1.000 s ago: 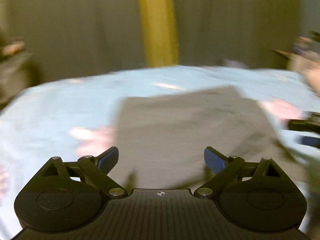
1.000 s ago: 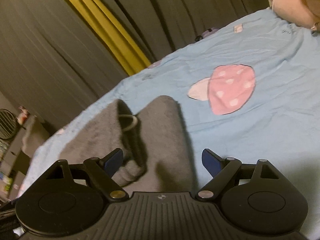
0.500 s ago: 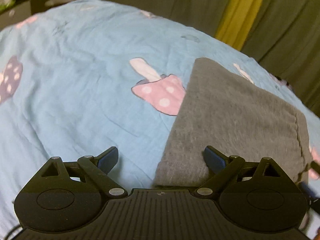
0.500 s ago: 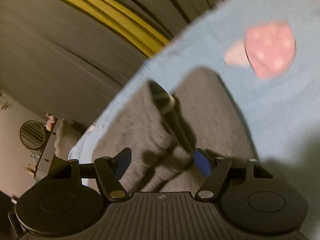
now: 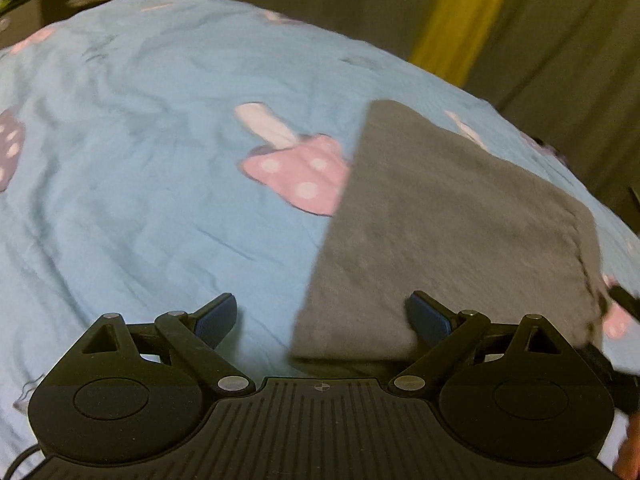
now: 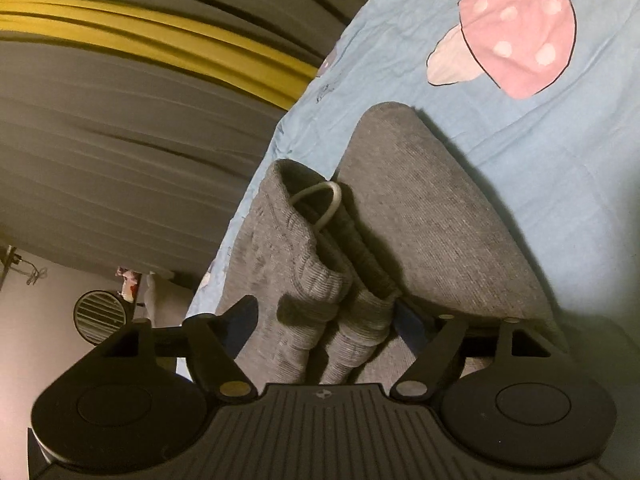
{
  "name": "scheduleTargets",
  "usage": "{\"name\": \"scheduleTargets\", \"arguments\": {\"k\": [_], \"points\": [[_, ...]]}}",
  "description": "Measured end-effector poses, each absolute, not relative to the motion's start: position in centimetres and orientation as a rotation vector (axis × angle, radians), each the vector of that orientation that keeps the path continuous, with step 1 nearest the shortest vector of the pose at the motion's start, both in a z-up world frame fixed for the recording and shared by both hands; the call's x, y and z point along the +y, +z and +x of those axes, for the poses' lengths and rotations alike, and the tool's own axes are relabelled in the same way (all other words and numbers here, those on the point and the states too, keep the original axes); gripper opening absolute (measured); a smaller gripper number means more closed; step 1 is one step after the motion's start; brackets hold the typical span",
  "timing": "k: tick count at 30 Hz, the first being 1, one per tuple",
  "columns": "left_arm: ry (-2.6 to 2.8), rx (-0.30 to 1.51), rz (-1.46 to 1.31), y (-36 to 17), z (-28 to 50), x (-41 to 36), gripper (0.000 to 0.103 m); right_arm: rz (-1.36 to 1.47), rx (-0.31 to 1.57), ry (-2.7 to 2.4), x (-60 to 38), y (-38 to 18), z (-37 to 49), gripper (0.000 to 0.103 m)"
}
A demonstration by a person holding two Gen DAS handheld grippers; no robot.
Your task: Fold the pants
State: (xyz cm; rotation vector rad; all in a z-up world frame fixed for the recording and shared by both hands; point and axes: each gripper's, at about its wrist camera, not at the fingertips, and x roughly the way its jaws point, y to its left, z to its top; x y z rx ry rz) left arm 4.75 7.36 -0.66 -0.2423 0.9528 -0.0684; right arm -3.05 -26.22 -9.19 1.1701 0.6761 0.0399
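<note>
Grey knit pants (image 5: 452, 232) lie folded into a rough rectangle on a light blue bedsheet (image 5: 140, 184). My left gripper (image 5: 322, 318) is open over the near left corner of the fold, its right finger above the fabric and its left finger above the sheet. In the right wrist view the pants (image 6: 432, 224) show their ribbed cuffs (image 6: 320, 292) and a white drawstring loop (image 6: 324, 200) at the open end. My right gripper (image 6: 324, 316) is open with the cuffs lying between its fingers.
The sheet carries pink mushroom prints (image 5: 296, 172) (image 6: 516, 32). Grey curtains with a yellow stripe (image 5: 452, 20) hang behind the bed. A round fan (image 6: 98, 314) and shelves stand at the left of the right wrist view.
My left gripper swung from facing the fold head-on to its left corner. My right gripper rolled and moved closer, so the cuffs now sit between its fingers. Both stayed open.
</note>
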Motion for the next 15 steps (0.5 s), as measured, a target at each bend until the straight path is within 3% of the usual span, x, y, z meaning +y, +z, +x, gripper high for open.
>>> {"name": "scheduleTargets", "arguments": {"k": [4,7,10,13,15], "points": [[-0.158,0.957,-0.106,-0.4,4.4,5.1,0.097,1.150,0.689,0.035,-25.6,-9.2,-2.2,0.092],[-0.162,0.977,-0.072,-0.5,4.6,4.5,0.097,1.108,0.697,0.013,-24.8,-8.9,-1.6,0.092],[-0.176,0.988,-0.115,-0.5,4.3,5.2,0.097,1.026,0.705,-0.022,-24.3,-8.5,-1.8,0.060],[-0.203,1.001,-0.162,-0.6,3.9,5.7,0.096,1.056,0.689,-0.001,-24.8,-8.7,-2.4,0.057],[-0.204,1.006,-0.148,-0.7,3.9,5.4,0.096,1.046,0.683,0.005,-24.8,-8.6,-2.3,0.062]]}}
